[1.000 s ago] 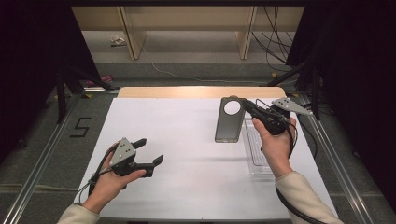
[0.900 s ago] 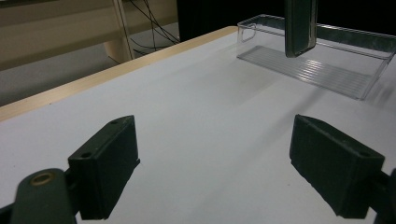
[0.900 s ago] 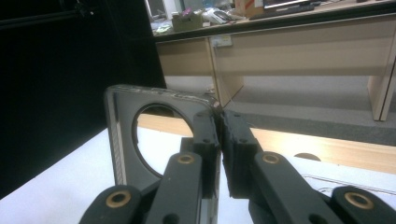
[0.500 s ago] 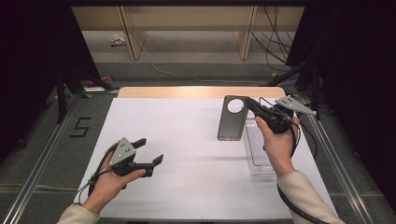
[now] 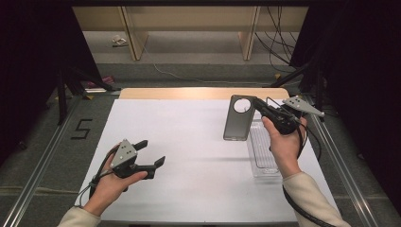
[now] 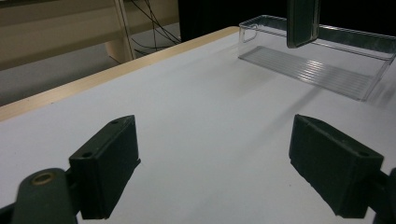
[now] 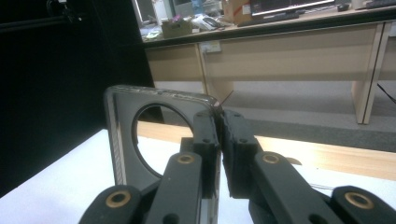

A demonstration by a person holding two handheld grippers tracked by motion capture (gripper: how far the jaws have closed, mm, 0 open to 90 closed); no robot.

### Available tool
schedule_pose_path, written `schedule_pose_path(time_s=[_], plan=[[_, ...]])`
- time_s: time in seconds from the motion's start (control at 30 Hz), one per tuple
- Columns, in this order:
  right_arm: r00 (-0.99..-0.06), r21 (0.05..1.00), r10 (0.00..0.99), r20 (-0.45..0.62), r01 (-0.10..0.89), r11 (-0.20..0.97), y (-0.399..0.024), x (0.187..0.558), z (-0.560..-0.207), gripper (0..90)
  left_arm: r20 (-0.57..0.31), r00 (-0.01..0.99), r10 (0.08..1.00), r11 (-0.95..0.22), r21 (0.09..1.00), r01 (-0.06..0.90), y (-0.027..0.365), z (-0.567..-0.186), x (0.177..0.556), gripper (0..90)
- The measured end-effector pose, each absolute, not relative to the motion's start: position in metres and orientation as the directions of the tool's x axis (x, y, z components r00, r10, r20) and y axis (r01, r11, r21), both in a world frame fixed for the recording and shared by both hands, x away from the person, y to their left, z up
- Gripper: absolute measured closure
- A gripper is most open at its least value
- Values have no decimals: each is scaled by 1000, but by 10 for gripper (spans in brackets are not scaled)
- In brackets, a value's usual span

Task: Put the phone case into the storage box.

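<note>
Since a second ago the right gripper (image 5: 257,105) has carried the grey phone case (image 5: 238,118) a little toward the table's right edge, so the case now hangs just beside the clear plastic tray (image 5: 263,163), its lower end over the white table (image 5: 189,142) at the tray's left wall; the left gripper (image 5: 152,152) has stayed put at the near left. From above, the right jaws are pinched shut on the case's top right edge by the round camera hole. The right gripper (image 7: 218,140) view shows what the high view cannot: the two pads squeezing the thin rim of the phone case (image 7: 123,140), with the hole open beside them. The left gripper (image 6: 215,163) view shows its jaws wide apart with nothing between them, and far ahead the case's lower end (image 6: 302,23) hanging above the clear plastic tray (image 6: 313,70). Bare white surface lies between the two hands, while the tray sits near the table's right edge
</note>
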State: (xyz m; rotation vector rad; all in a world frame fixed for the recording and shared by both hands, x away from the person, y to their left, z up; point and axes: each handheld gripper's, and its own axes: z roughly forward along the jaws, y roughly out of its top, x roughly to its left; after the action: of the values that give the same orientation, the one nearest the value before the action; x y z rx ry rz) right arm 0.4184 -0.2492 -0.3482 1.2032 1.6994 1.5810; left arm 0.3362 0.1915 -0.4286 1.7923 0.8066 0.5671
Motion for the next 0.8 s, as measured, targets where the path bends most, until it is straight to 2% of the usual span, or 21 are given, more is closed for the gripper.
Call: schedule_pose_path(time_s=[0.8], plan=[[-428, 969, 885, 182, 229, -88, -265, 420, -343, 848, 3, 657, 754, -226, 940, 255, 192, -429, 337, 153]])
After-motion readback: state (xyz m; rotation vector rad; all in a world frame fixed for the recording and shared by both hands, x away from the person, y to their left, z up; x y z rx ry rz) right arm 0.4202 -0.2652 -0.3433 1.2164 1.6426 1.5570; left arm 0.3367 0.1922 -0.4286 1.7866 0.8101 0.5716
